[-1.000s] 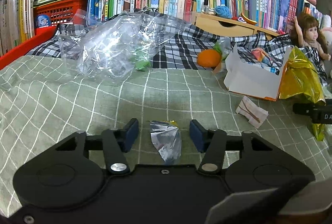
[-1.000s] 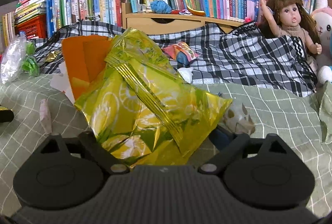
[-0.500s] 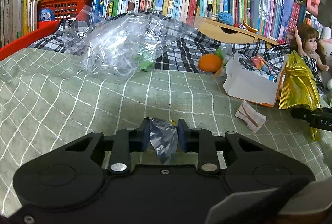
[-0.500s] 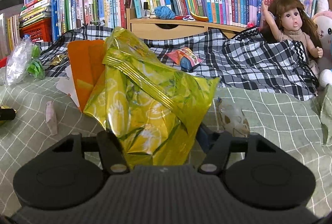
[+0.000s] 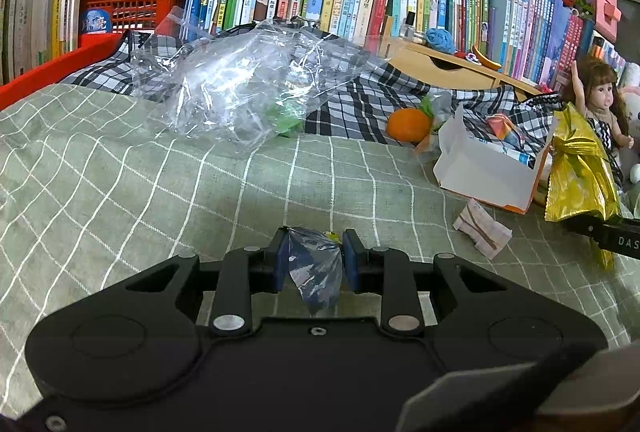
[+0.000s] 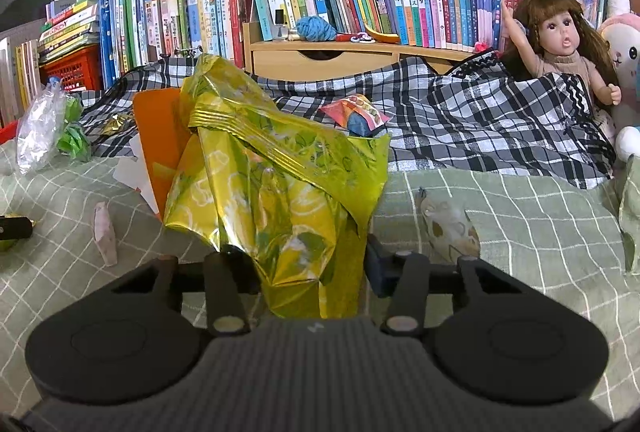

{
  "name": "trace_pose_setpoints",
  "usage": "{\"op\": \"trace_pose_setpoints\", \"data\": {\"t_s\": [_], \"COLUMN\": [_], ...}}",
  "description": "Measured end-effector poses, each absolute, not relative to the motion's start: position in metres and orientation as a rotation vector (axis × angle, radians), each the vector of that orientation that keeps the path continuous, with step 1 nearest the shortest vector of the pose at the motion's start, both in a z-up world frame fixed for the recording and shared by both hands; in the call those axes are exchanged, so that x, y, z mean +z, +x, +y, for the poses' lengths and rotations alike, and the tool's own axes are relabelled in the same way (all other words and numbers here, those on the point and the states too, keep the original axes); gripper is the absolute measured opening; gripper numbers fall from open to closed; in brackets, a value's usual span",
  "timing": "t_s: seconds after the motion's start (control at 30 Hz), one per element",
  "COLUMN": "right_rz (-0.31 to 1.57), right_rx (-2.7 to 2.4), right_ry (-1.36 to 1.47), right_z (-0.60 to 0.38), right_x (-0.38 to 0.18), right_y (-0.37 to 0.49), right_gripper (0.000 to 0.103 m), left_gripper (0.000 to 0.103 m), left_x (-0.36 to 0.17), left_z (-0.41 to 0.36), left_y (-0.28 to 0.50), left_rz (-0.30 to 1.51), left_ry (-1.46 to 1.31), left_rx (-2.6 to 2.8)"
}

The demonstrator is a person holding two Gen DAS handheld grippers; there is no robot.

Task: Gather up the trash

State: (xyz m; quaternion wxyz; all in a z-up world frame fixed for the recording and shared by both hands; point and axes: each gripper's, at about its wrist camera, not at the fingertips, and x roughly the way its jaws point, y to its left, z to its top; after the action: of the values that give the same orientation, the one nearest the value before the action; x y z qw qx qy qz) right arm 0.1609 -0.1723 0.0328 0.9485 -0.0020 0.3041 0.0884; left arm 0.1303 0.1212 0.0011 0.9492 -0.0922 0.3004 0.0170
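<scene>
My left gripper is shut on a small crumpled clear wrapper, pinched between its blue pads just above the green checked bedcover. In the right wrist view my right gripper has its jaws closing on a yellow foil snack bag. The bag stands bunched between them and hides the left finger. The left wrist view shows this bag upright at the far right.
Loose on the bed are a large clear plastic bag, an orange, an open white and orange carton, a folded pink wrapper, a patterned clear wrapper and a colourful packet. Books, a doll and a plaid blanket line the back.
The left jaws closed from wide apart onto the small wrapper. The right jaws narrowed around the yellow bag, which crumpled and stood up more.
</scene>
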Motion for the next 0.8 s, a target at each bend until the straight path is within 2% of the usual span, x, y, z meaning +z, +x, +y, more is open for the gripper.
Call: {"op": "trace_pose_setpoints", "data": {"t_s": [0.8], "right_rz": [0.566], "right_rx": [0.205], "right_ry": [0.027], "right_z": [-0.188], "right_x": [0.056], "right_y": [0.129], "right_gripper": [0.046], "left_gripper": [0.027], "left_x": [0.031], "left_z": [0.107], "left_y": [0.104], "left_rz": [0.566], "left_ry": [-0.179], "left_rx": [0.011]}}
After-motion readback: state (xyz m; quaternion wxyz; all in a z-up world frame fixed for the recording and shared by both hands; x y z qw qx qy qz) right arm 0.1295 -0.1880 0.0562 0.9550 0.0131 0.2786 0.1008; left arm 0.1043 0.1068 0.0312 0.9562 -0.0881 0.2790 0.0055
